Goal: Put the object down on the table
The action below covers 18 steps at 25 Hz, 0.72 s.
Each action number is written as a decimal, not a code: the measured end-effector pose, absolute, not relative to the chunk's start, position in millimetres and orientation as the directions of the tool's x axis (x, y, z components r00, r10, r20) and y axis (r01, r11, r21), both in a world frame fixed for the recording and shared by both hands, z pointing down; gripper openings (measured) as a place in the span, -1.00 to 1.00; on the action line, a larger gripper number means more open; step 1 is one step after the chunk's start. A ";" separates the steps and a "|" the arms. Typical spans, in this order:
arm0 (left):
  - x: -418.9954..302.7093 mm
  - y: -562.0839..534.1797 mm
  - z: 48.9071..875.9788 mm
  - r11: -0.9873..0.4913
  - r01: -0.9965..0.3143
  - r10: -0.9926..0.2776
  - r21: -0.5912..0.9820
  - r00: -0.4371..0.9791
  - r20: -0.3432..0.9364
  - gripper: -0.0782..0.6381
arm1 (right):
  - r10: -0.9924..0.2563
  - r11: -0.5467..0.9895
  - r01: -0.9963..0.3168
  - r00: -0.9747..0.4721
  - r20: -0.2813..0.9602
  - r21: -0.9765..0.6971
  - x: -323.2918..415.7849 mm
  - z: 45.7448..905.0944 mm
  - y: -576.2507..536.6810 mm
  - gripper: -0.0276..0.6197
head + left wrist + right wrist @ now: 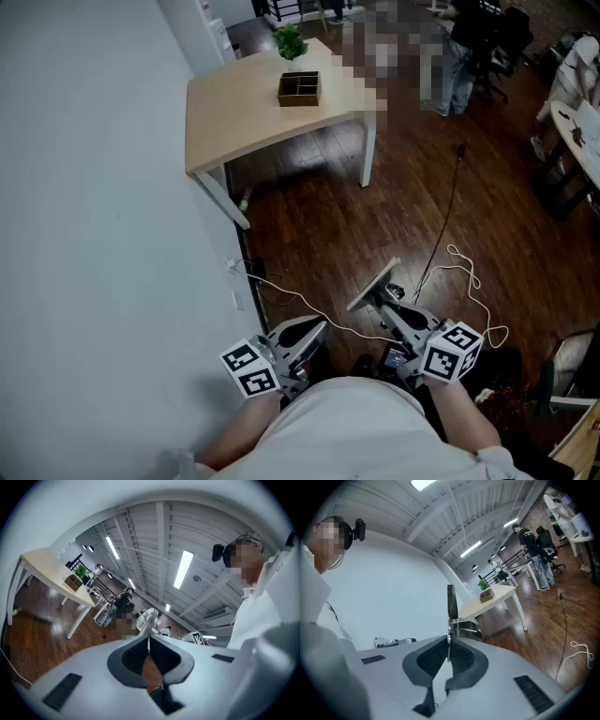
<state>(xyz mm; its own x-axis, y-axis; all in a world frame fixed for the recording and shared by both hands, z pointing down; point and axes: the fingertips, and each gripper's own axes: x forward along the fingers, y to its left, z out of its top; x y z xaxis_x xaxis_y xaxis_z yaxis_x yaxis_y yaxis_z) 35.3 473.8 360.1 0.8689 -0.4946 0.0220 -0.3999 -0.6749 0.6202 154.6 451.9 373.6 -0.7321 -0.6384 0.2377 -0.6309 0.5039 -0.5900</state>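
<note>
Two hand-held grippers were low by the person's torso, over a dark wood floor (319, 206).

- Left gripper (314, 330) (149, 641): jaws pressed together, nothing between them.
- Right gripper (380, 300) (448, 641): jaws clamped on a clipboard (373, 284) (451, 602), which stood edge-on with its metal spring clip just above the jaws.
- Light wooden table (234, 122): stood well apart from the clipboard, against the white wall, and bore a compartment box (298, 89) and a small green plant (289, 42).
- White cable (464, 272): lay on the floor.
</note>
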 end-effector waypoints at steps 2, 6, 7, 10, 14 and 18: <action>31.5 472.7 359.1 -0.676 -0.405 -0.500 0.616 0.866 0.020 -0.76 | -0.635 0.507 -0.626 -0.736 0.235 -0.593 150.2 373.9 450.1 -0.90; 20.8 465.0 358.3 -0.682 -0.405 -0.501 0.609 0.865 0.013 -0.76 | -0.633 0.509 -0.624 -0.738 0.234 -0.593 138.2 374.7 441.8 -0.90; 18.0 463.4 358.4 -0.684 -0.402 -0.499 0.609 0.866 0.012 -0.76 | -0.633 0.507 -0.625 -0.737 0.236 -0.593 135.0 375.1 440.4 -0.90; 9.8 461.2 358.4 -0.685 -0.401 -0.498 0.609 0.867 0.010 -0.76 | -0.633 0.507 -0.626 -0.737 0.238 -0.592 126.0 375.7 439.0 -0.90; 0.6 456.0 355.7 -0.694 -0.396 -0.498 0.601 0.867 -0.004 -0.76 | -0.630 0.515 -0.626 -0.740 0.236 -0.586 112.9 374.6 435.0 -0.90; -8.7 449.1 351.9 -0.706 -0.393 -0.496 0.590 0.868 -0.016 -0.76 | -0.629 0.521 -0.625 -0.742 0.234 -0.581 99.2 373.8 429.4 -0.90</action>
